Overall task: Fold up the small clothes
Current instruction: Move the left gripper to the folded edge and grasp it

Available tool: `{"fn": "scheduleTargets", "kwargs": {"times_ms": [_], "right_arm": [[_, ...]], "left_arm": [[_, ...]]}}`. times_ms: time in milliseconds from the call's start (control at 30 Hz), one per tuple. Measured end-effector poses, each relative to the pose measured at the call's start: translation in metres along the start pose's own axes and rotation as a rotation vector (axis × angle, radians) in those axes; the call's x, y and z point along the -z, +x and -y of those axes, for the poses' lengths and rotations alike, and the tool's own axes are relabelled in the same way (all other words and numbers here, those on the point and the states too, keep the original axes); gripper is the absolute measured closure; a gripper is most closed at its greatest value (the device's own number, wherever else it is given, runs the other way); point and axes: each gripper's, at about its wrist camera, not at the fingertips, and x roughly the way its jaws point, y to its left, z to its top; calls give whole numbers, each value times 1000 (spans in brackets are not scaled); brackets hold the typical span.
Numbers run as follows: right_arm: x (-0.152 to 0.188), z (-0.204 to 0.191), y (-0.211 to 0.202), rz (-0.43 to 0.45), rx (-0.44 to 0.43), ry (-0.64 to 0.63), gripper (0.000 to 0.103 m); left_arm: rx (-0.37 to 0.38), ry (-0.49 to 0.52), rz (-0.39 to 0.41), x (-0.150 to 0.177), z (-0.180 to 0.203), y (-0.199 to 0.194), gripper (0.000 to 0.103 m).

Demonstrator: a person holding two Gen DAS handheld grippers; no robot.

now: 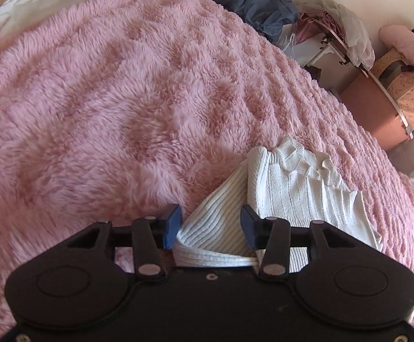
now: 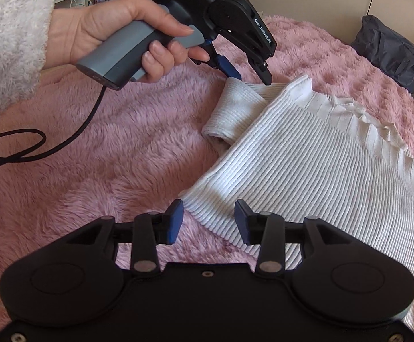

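A white ribbed top [image 2: 306, 154] lies flat on a fluffy pink blanket [image 2: 121, 148] that covers the bed. In the right wrist view its long axis runs on a slant, from the plain hem at the lower left up to the frilled edge [image 2: 358, 114] at the upper right, and the ribs run the same way. One sleeve [image 2: 232, 111] is folded across the upper left corner of the body, its open cuff pointing down and left toward the bare blanket.

The left tool [image 2: 249, 77] hangs over the far end of that sleeve, held by a hand [image 2: 115, 31] in a fuzzy white sleeve cuff [image 2: 10, 40], with a black cable [image 2: 35, 148] looping over the blanket. Its fingers stand apart. In the left wrist view the sleeve fabric lies between the blue pads [image 1: 172, 222] but they do not press on it.

The right tool [image 2: 208, 221] sits over the near hem corner of the top. Its fingers are spread too, with the hem edge lying between the blue pads [image 2: 175, 222] and a gap on either side, so nothing is pinched.

Beyond the bed, in the left wrist view, a dark blue bag [image 1: 255, 2] rests near the wall, beside a rack with a clear plastic bag [image 1: 349, 31] and a patterned box [image 1: 406, 91].
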Motion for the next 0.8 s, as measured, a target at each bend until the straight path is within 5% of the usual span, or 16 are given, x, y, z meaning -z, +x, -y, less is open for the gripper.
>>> {"fn": "scheduleTargets", "kwargs": {"times_ms": [167,400,633,800], "right_arm": [[1,-6,-1,8,6,-32,59],[1,-14,0,14,29,-75,59],[2,-14,-2,17,23,-75,58],[0,-12,1,15,35,-74,58]], "left_arm": [[147,-125,10,-2,-19,1,57],[69,-24,-27,-9,-17,11,56],[205,-69,-95,-10,-27,15,56],[138,-36,-122,-15,-31,25,55]]}}
